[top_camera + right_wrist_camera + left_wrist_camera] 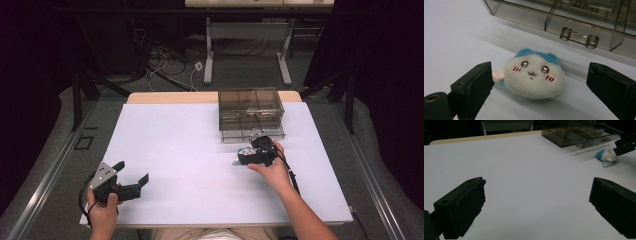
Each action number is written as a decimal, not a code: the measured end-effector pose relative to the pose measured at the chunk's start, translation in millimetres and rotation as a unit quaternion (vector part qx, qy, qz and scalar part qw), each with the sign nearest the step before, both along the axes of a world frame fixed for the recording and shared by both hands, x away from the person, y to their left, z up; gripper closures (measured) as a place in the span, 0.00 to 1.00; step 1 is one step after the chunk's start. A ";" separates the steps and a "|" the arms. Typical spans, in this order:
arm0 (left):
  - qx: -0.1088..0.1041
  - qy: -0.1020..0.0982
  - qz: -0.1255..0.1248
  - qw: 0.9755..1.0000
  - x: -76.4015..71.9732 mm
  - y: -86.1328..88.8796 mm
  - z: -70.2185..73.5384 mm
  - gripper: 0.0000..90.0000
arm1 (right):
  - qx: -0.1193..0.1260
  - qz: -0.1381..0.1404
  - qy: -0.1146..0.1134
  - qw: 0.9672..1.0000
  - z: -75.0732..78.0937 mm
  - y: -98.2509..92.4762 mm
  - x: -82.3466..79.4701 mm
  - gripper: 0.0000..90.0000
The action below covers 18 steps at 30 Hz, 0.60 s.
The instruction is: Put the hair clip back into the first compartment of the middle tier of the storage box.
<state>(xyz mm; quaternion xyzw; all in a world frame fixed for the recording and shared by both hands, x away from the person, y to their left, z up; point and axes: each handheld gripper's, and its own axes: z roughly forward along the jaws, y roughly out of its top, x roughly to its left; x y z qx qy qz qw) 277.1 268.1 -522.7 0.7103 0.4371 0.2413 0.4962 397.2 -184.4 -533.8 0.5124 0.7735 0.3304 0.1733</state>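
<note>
- The right gripper's (536, 95) fingers (472, 86) stand wide on either side of the plush toy (534, 76), touching nothing, likely lined up for a grasp.
- The toy lies on the bench (190, 145), just before the smoky drawer box (250, 114).
- The left gripper (536, 205) hangs spread and empty, well apart.

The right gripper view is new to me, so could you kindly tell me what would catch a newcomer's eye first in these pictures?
The eye lands first on a small plush face, white with blue ears and pink cheeks, lying on the white table between the open jaws of the right claw. Just behind it stands a smoky clear drawer box with a small clear handle. The left claw hangs open near the table's near left corner.
</note>
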 end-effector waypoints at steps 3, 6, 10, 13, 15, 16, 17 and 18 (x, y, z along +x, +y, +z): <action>0.000 0.000 0.000 1.000 0.2 -0.1 -0.2 0.00 | 0.001 0.001 0.002 1.000 -1.5 0.7 1.2 0.08; 0.002 0.001 0.001 1.000 0.5 -0.2 -0.8 0.00 | 0.003 -0.002 0.006 1.000 -4.6 2.9 2.9 0.08; 0.002 0.001 0.002 1.000 0.8 -0.4 -1.3 0.00 | 0.003 -0.002 0.009 1.000 -8.0 4.6 4.5 0.09; 0.003 0.003 0.001 1.000 1.0 -0.1 -1.5 0.00 | -0.001 0.000 0.010 1.000 -10.0 6.1 5.4 0.12; 0.003 0.004 0.000 1.000 0.9 -0.1 -1.5 0.00 | -0.005 0.000 0.009 1.000 -10.4 6.5 5.4 0.13; 0.005 0.003 0.000 1.000 1.2 0.3 -1.6 0.00 | -0.011 0.002 0.006 1.000 -11.4 7.9 5.6 0.16; 0.005 0.004 0.000 1.000 1.2 0.2 -1.6 0.00 | -0.010 0.003 0.008 1.000 -11.6 8.8 5.5 0.16; 0.005 0.004 0.000 1.000 1.2 0.2 -1.7 0.00 | -0.009 0.003 0.008 1.000 -11.8 9.3 5.6 0.17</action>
